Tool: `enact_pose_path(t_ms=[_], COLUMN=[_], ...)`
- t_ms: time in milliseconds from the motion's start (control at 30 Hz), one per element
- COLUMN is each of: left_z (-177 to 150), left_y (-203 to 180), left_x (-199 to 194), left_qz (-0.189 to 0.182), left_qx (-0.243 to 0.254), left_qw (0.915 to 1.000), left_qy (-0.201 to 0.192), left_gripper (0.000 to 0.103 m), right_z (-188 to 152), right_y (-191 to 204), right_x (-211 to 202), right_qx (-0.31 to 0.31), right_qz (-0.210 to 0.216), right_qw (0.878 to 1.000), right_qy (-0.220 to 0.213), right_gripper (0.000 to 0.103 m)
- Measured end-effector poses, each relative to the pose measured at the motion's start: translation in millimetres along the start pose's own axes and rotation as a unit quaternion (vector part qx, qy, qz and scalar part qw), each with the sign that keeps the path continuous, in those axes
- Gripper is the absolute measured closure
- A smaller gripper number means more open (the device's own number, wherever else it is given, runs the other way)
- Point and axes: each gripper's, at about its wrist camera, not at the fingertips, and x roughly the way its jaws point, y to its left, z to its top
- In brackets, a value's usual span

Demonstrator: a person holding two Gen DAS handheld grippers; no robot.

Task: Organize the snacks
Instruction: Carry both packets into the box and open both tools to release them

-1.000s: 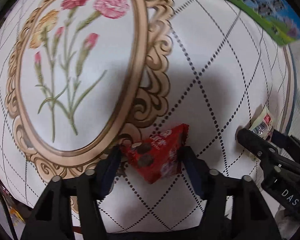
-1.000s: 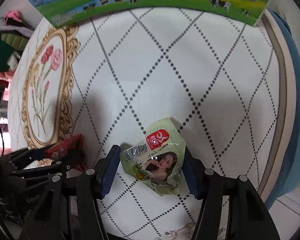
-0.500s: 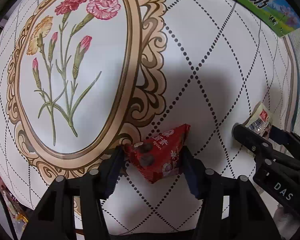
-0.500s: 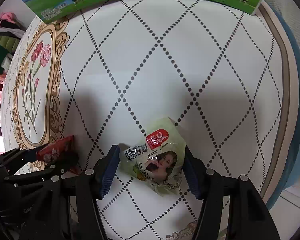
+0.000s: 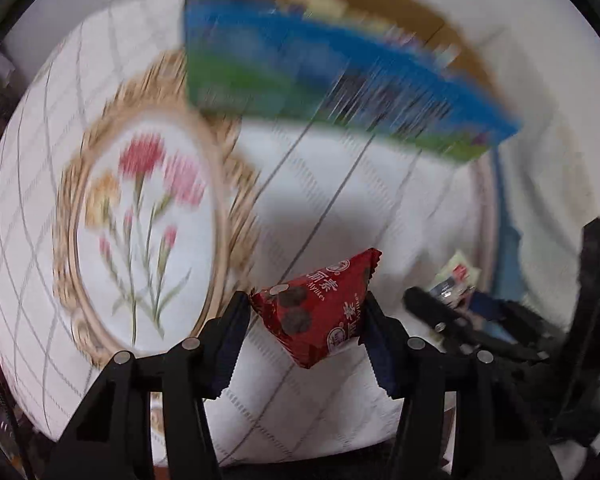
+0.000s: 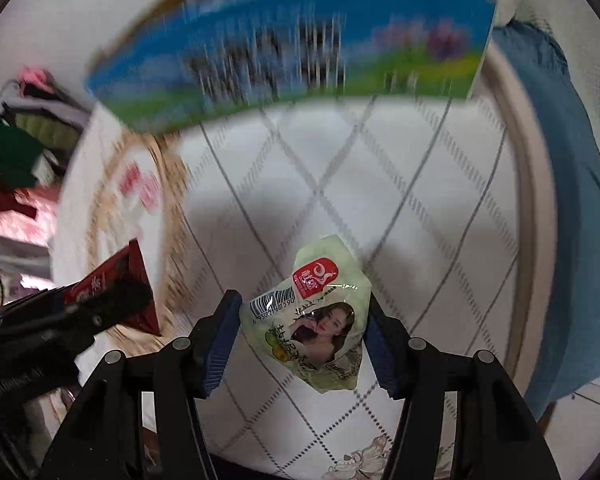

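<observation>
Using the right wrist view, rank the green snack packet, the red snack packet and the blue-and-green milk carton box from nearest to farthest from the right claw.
1. Green snack packet: between the right claw's pads.
2. Red snack packet: to the left, in the left claw.
3. Blue-and-green milk carton box: far side of the table, top of view.

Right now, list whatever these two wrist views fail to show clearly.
- Printed lettering on the blue-green carton: smeared by motion blur in both views.
- Carton's contents: left wrist view shows only blurred pale shapes past the brown flap.
- Green snack packet in the left wrist view: mostly hidden behind the right gripper.
- Red snack packet in the right wrist view: lower part covered by the left gripper.
</observation>
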Motion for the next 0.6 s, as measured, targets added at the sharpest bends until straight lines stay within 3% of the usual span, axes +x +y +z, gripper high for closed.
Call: enact_pose_path(t_ms=[200, 333, 500, 600], left_z=[72.3, 123.6, 173.4, 186.3], left_y=[-22.5, -36.2, -32.9, -23.4], left_x=[-44.8, -42.0, -15.0, 1.0], left_qz=[-0.042, -0.030, -0.008, 0.005], left_qx=[0.018, 0.030, 0.018, 0.009], left_qw=[0.9977, 0.9975, 0.9993, 0.9998], left_qy=[-0.049, -0.056, -0.033, -0.015], left_gripper=[0.051, 0.050, 0.049, 0.048], right_z=[70.7, 125.2, 190.6, 218.8], right_y=[-1.2, -8.3, -32.4, -46.3], right_x=[-76.3, -95.3, -80.8, -55.4], right_qx=[-0.001, 0.002, 0.015, 0.032], right_qz=[0.023, 0.005, -0.020, -0.019], right_qw=[0.996, 0.993, 0.994, 0.997], right_qy=[-0.088, -0.121, -0.110, -0.071], right_gripper=[0.041, 0.041, 0.040, 0.039])
